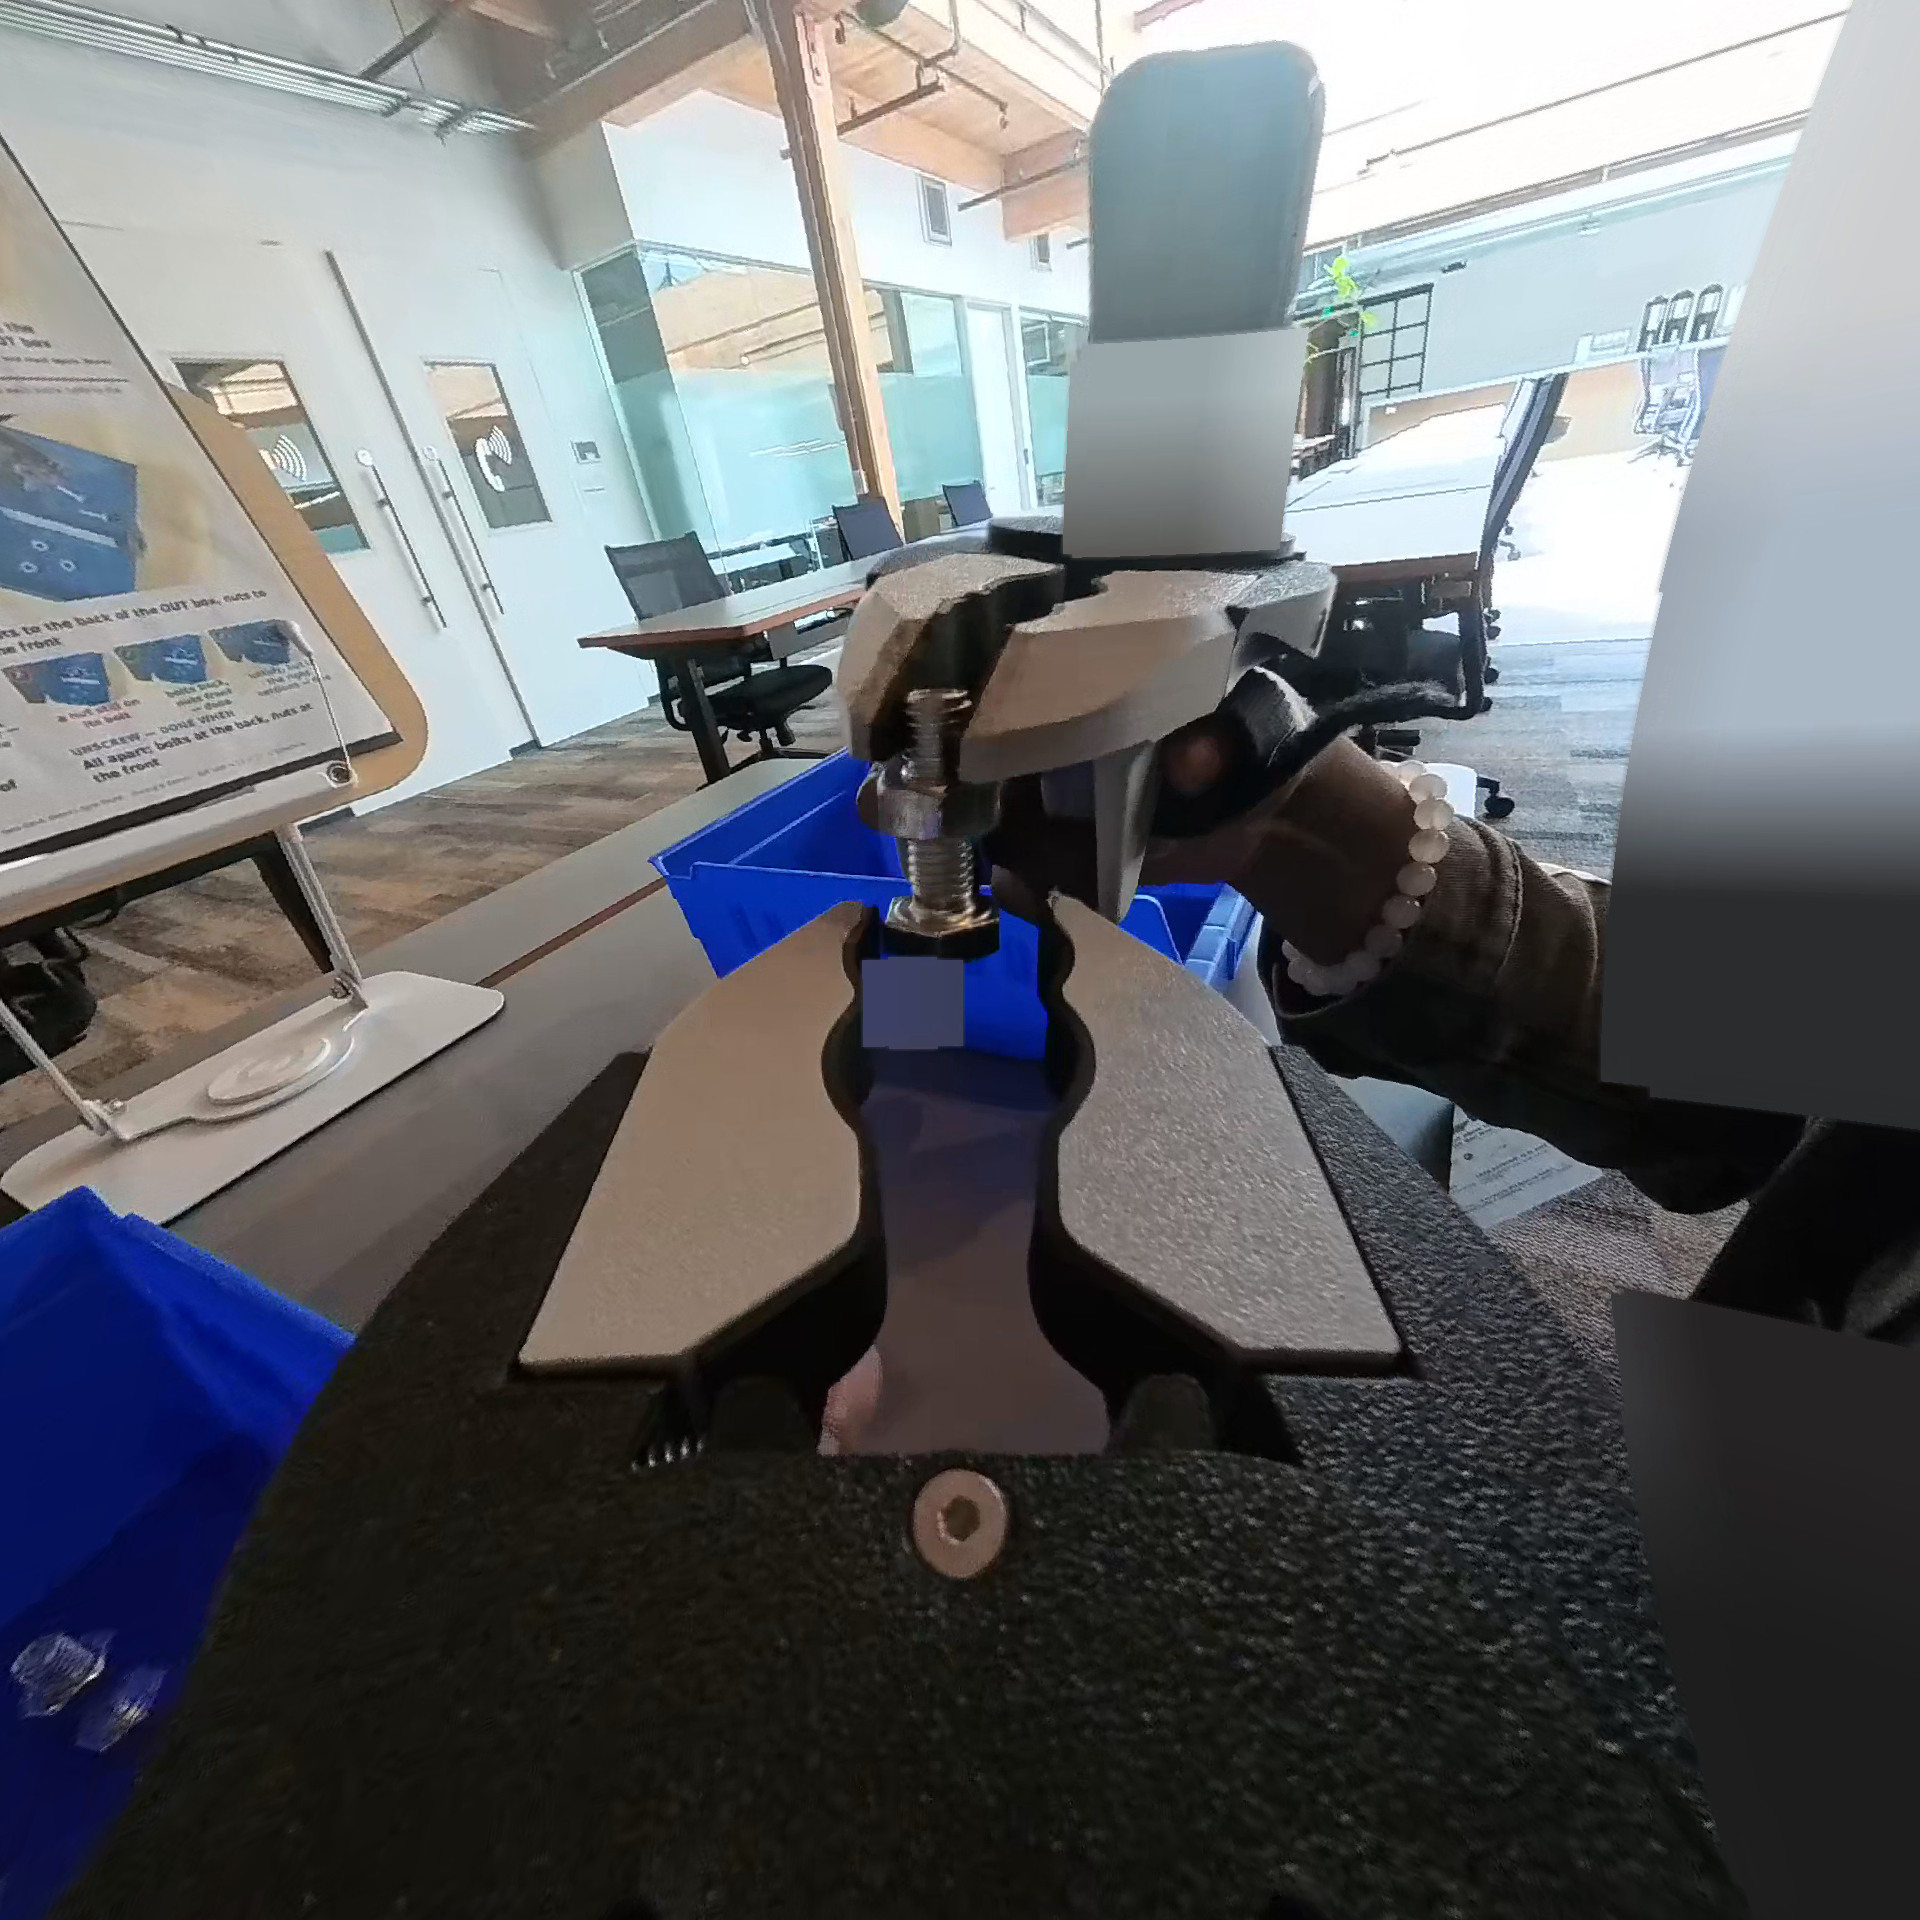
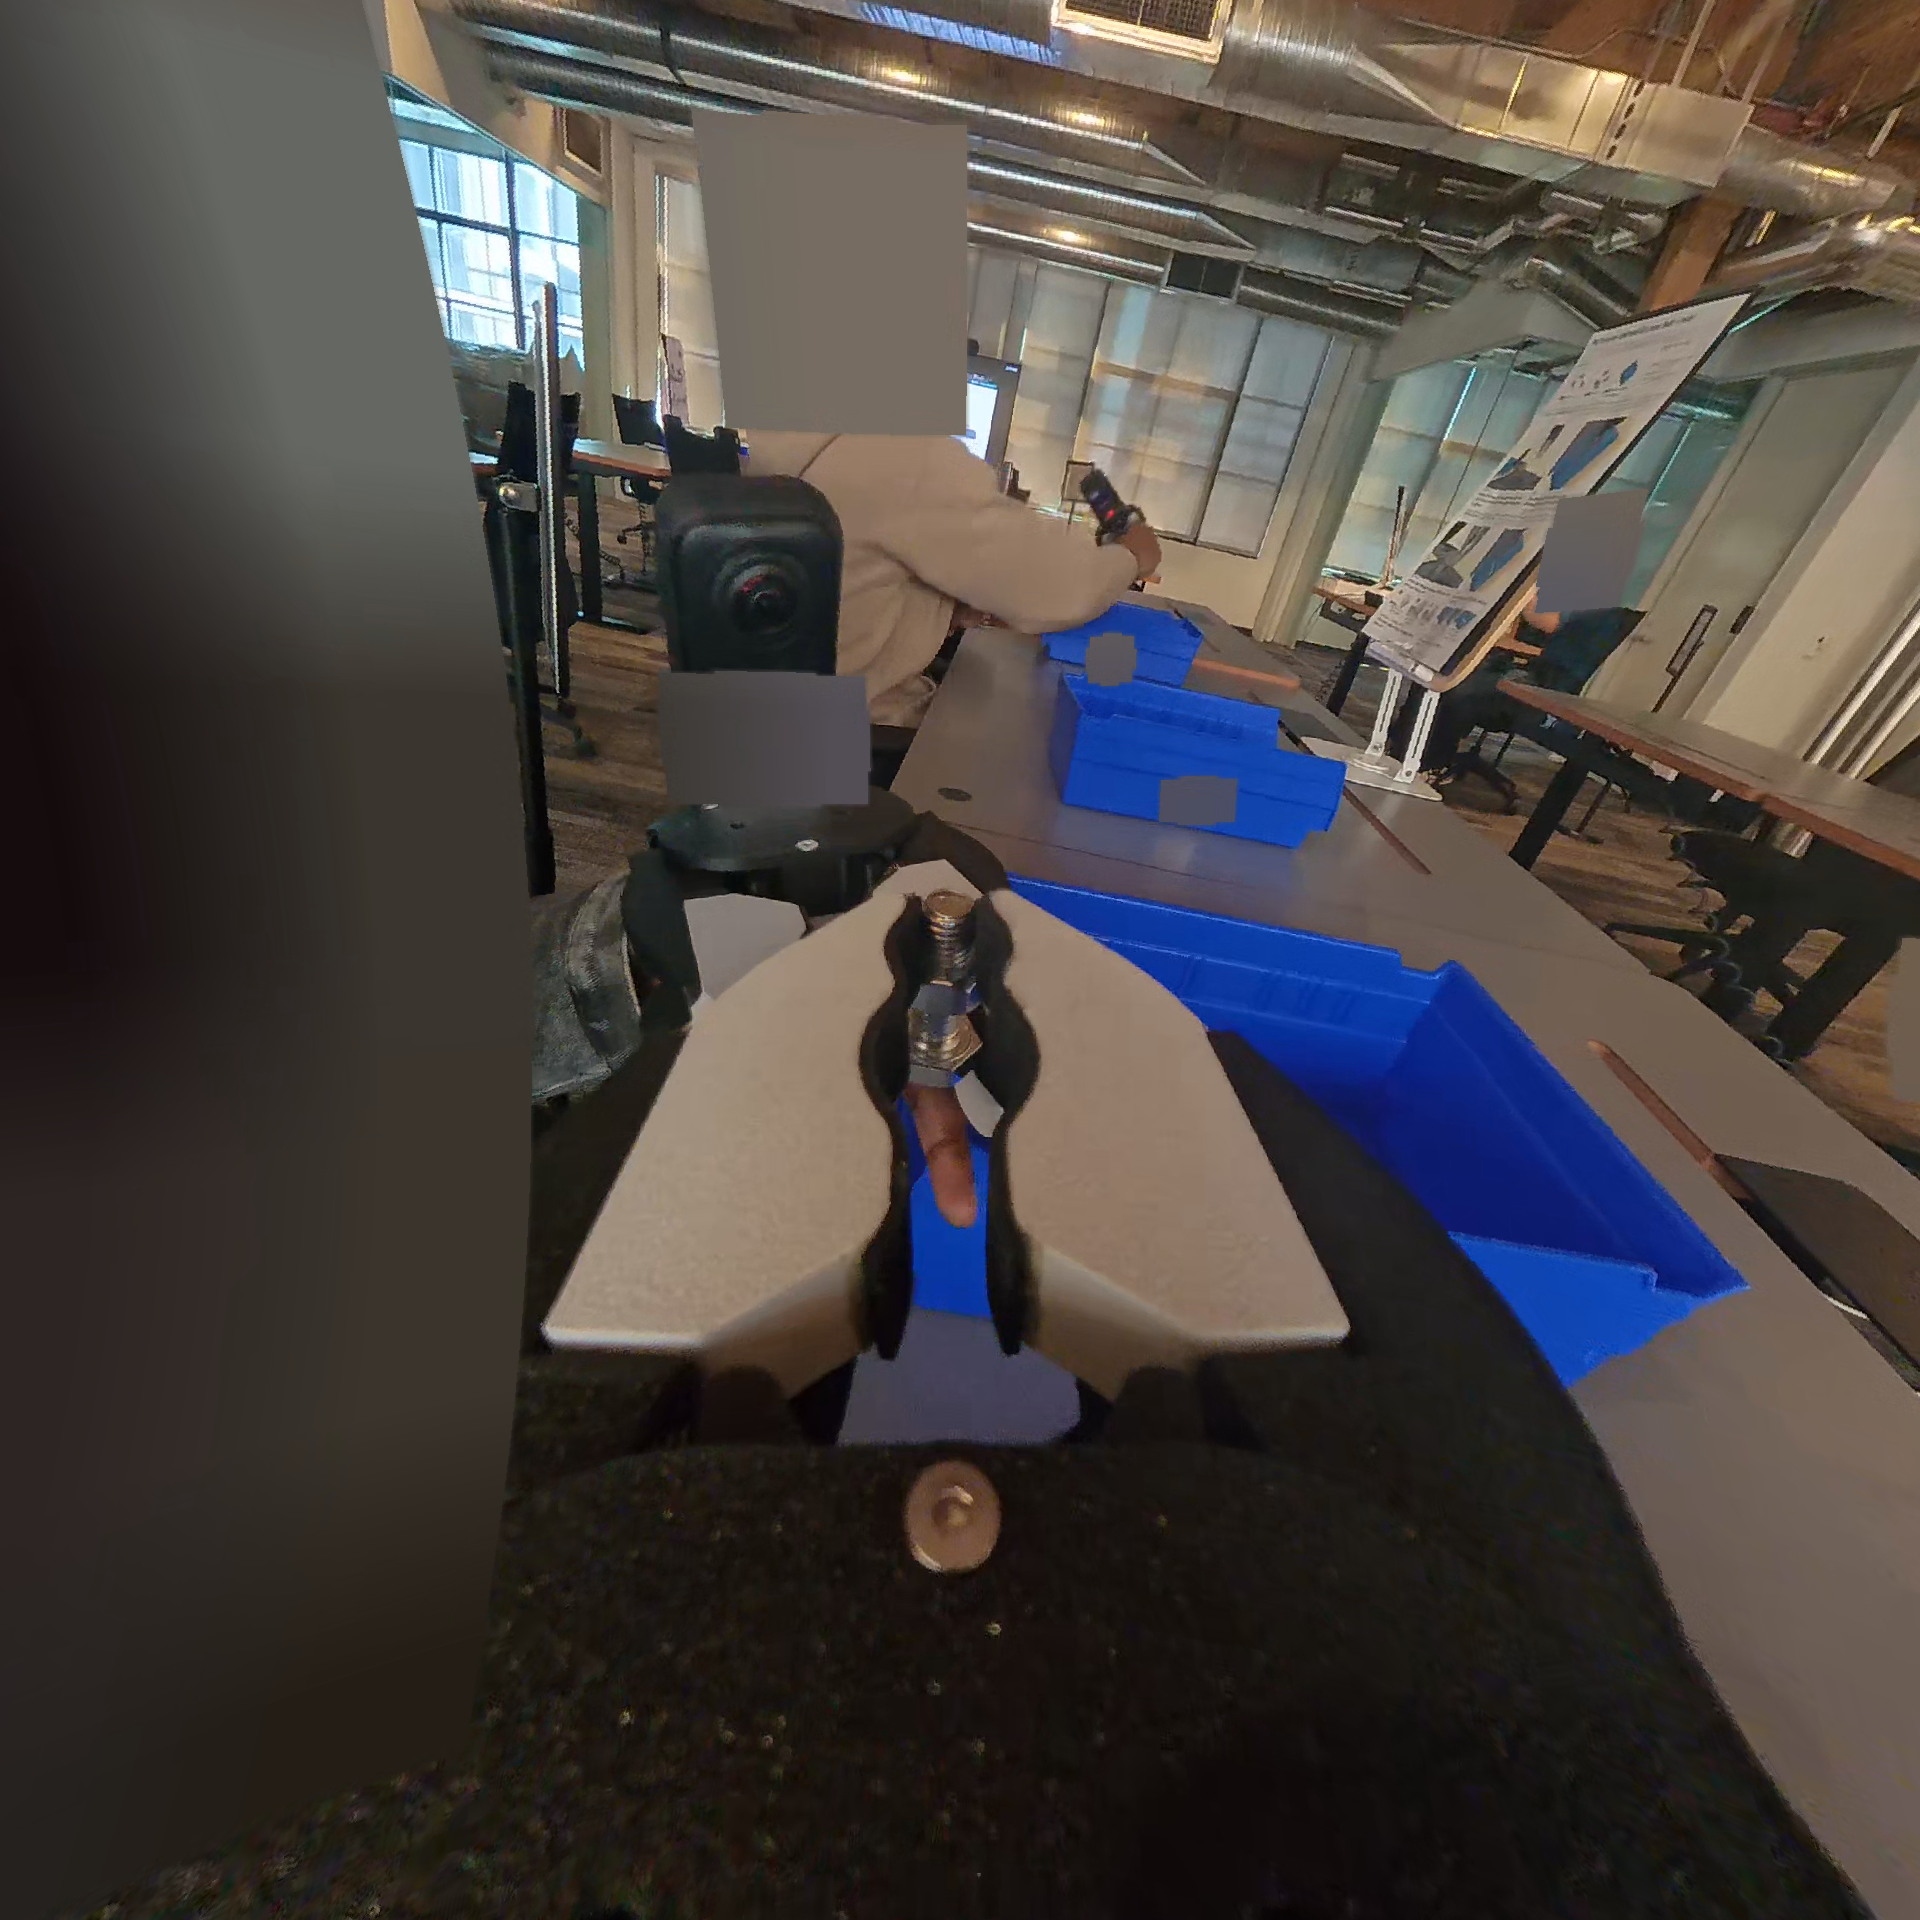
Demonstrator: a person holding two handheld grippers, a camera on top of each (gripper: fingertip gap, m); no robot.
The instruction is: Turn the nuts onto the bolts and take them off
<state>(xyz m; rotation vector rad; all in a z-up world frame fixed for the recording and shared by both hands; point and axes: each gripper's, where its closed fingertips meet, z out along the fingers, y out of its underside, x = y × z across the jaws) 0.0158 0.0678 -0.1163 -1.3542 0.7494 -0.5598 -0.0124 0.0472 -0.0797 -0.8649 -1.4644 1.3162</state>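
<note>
A silver bolt [image 1: 940, 831] stands nearly upright in the left wrist view, its long axis running from 12 to 6 o'clock, hex head down and threaded end up. The left gripper [image 1: 940, 920] pinches the head between its fingertips, the grey fingers otherwise parted. A hex nut [image 1: 925, 805] sits partway along the threads, above the head. The right gripper [image 1: 925, 717] comes in from 3 o'clock and closes its fingers on the bolt's upper threads, just above the nut (a beaded bracelet [image 1: 1397, 883] circles the wrist behind it). In the right wrist view the same bolt [image 2: 943, 987] lies along the finger gap, pointing toward 12 o'clock. A blue bin [image 2: 1403, 1091] sits beneath, on a grey table [image 2: 987, 748].
</note>
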